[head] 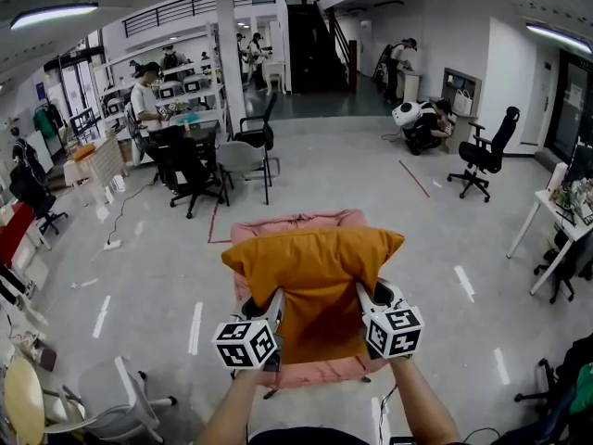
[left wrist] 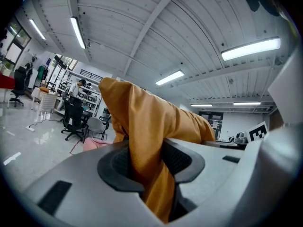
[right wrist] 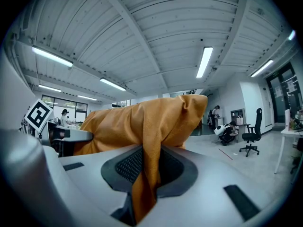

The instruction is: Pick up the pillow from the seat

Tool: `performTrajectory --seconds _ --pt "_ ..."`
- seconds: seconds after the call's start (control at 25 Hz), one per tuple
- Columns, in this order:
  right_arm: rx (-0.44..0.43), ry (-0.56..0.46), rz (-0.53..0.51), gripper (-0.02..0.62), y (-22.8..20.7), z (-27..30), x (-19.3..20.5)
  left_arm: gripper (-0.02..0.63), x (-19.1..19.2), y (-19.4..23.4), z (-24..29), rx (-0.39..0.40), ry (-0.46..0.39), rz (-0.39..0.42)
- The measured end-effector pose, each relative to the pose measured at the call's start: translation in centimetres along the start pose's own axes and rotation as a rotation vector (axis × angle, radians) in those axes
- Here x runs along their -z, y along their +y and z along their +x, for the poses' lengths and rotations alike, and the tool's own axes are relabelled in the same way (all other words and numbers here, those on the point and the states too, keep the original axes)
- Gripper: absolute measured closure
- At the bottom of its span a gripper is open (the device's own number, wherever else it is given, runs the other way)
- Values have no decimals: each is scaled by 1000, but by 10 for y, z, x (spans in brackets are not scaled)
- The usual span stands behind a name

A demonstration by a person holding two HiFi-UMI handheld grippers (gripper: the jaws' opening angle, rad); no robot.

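The pink seat (head: 298, 222) carries nothing that shows on its visible back edge and front rim. The orange pillow (head: 313, 267) hangs in front of and above it, blocking the cushion from the head view, and whether its underside brushes the seat cannot be told.

The pillow's long axis runs left to right between the two grippers. Its far edge spreads wide, with one corner pointing out to each side, and the near part is drawn in narrower where it is gripped. In both gripper views the pillow (left wrist: 151, 122) (right wrist: 142, 122) rises against the ceiling.

The left gripper (head: 274, 306) (left wrist: 147, 162) has its jaws nearly together, clamped on a fold of the pillow's near left side. The cloth is squeezed between the dark ribbed pads (left wrist: 179, 159) and trails down past them. The right gripper (head: 363, 297) (right wrist: 147, 167) is clenched the same way on the near right side, where a thin pleat of orange fabric is pinched between its pads (right wrist: 127, 164). Both grippers point roughly level.
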State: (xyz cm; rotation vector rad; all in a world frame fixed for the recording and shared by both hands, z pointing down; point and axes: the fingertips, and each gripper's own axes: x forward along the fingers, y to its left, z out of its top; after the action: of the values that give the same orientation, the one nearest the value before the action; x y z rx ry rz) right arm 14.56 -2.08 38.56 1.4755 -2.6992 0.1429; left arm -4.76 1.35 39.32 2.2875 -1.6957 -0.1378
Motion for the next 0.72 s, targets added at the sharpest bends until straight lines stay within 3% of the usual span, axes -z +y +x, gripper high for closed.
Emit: performTrajectory --seconds 0.72 --pt "13 -7 17 515 -1 8 2 457 -4 6 8 4 7 10"
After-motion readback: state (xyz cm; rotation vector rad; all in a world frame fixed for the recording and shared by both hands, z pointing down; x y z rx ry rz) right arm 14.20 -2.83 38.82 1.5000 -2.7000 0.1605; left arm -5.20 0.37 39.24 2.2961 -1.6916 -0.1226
